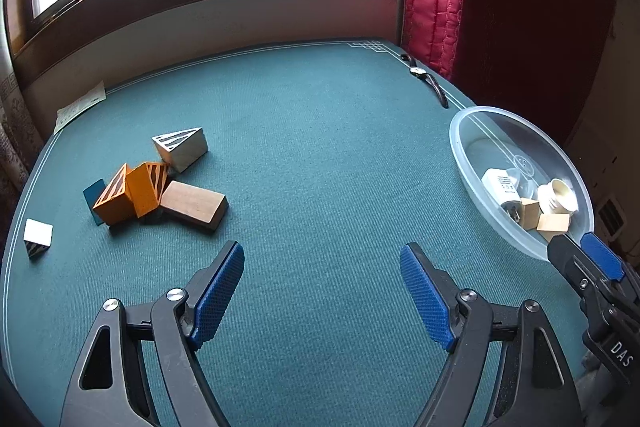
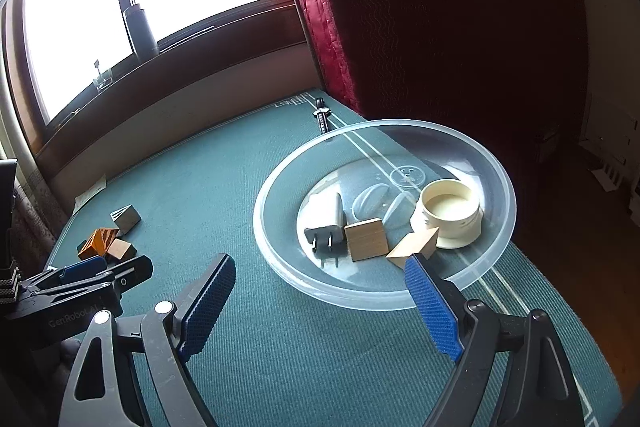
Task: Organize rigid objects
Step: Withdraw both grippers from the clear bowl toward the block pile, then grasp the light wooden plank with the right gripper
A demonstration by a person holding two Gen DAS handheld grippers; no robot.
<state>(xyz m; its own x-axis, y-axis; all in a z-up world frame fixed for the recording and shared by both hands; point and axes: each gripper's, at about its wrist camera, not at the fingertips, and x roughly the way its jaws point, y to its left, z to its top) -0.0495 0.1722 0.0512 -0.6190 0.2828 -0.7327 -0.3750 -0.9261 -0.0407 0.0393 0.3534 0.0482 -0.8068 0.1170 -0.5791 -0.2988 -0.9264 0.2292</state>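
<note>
I'm seeing the green table lying wide and bare between the blocks far left and the clear bowl overhanging its right edge. My left gripper and right gripper are hanging tilted down, jaws apart, gripping nothing.

A table under a green ribbed cloth with pale border lines carries everything here. Over on the left sits a huddle of blocks: a grey wedge with a striped face, two orange striped blocks leaning together, a plain wooden block touching them, and a dark teal piece tucked just behind. A white block with a striped side lies apart, near the left edge. A slip of paper rests at the far left edge, a wristwatch at the far right corner. A clear plastic bowl stands on the right side.
</note>
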